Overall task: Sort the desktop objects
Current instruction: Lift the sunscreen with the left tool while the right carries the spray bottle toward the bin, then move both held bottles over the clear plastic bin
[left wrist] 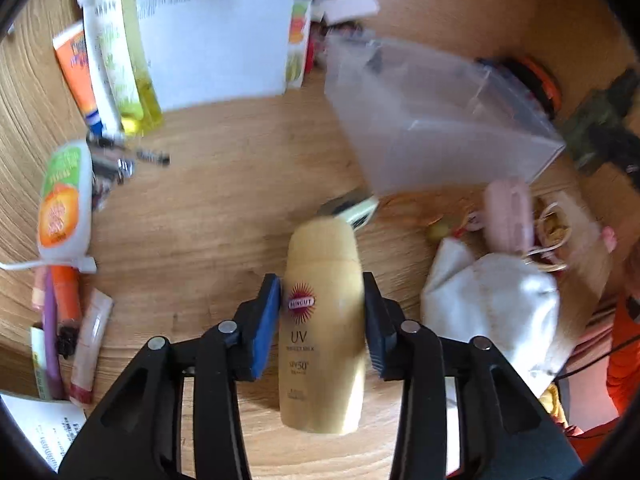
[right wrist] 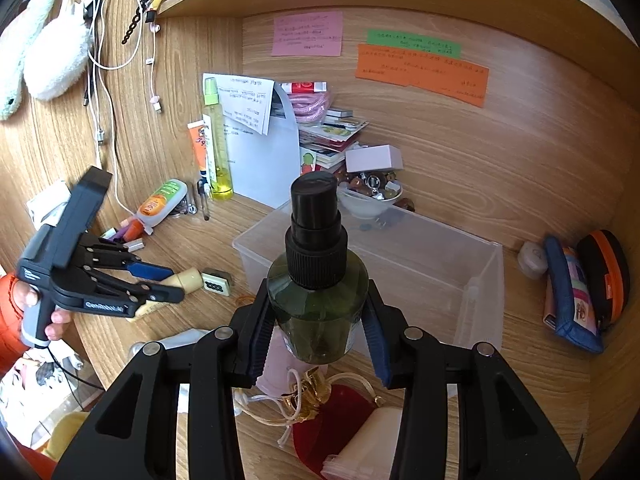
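Observation:
My left gripper (left wrist: 322, 296) is shut on a yellow sunscreen bottle (left wrist: 322, 320), held just above the wooden desk; the bottle also shows in the right wrist view (right wrist: 186, 279) between the left gripper's fingers (right wrist: 148, 270). My right gripper (right wrist: 318, 312) is shut on a dark green spray bottle (right wrist: 318, 280) with a black cap, held upright in front of a clear plastic bin (right wrist: 400, 256). The bin (left wrist: 432, 120) lies ahead and to the right of the left gripper. It looks empty.
Tubes, a lotion pack (left wrist: 62, 200) and papers (left wrist: 216, 32) crowd the desk's left and back. A white cloth bag (left wrist: 492, 304) and a pink case (left wrist: 508, 212) lie right of the left gripper. A bowl of trinkets (right wrist: 370, 196) and pouches (right wrist: 576, 292) flank the bin.

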`<state>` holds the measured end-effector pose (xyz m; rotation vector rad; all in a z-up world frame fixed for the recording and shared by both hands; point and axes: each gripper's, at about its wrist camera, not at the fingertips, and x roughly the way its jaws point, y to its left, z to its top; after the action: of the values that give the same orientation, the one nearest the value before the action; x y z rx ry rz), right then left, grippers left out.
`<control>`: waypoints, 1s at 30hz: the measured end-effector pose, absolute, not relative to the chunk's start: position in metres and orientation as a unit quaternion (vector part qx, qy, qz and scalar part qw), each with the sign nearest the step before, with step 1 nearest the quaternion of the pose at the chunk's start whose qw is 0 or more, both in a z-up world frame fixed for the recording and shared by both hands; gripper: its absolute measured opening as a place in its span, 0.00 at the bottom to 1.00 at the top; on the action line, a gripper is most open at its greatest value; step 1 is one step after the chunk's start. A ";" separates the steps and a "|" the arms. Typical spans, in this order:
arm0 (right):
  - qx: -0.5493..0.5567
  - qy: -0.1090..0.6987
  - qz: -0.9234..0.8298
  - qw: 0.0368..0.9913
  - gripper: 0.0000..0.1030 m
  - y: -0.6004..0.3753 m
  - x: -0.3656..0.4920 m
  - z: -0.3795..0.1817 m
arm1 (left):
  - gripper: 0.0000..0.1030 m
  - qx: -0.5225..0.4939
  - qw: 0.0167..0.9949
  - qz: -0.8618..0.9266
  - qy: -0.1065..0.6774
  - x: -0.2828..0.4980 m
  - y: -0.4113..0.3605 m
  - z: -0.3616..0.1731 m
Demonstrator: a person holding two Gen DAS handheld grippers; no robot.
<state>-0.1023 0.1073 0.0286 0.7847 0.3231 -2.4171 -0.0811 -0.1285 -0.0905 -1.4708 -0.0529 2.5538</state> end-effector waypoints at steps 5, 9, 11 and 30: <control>0.289 0.126 -0.903 0.290 0.37 0.108 -0.097 0.029 | 0.38 -0.492 0.075 0.868 0.000 -0.082 -0.121 -0.092; 0.295 0.122 -0.902 0.292 0.37 0.111 -0.101 0.028 | 0.32 -0.482 0.057 0.874 0.011 -0.077 -0.111 -0.089; 0.296 0.121 -0.901 0.293 0.37 0.112 -0.101 0.028 | 0.25 -0.471 0.071 0.879 -0.020 -0.074 -0.114 -0.082; 0.298 0.129 -0.892 0.314 0.37 0.095 -0.108 0.032 | 0.25 -0.352 0.154 0.919 -0.086 -0.045 -0.094 0.005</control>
<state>-0.1081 0.0950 0.0317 0.7848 0.3407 -2.3516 -0.0446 -0.0939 0.0045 -1.0093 -0.2465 2.6338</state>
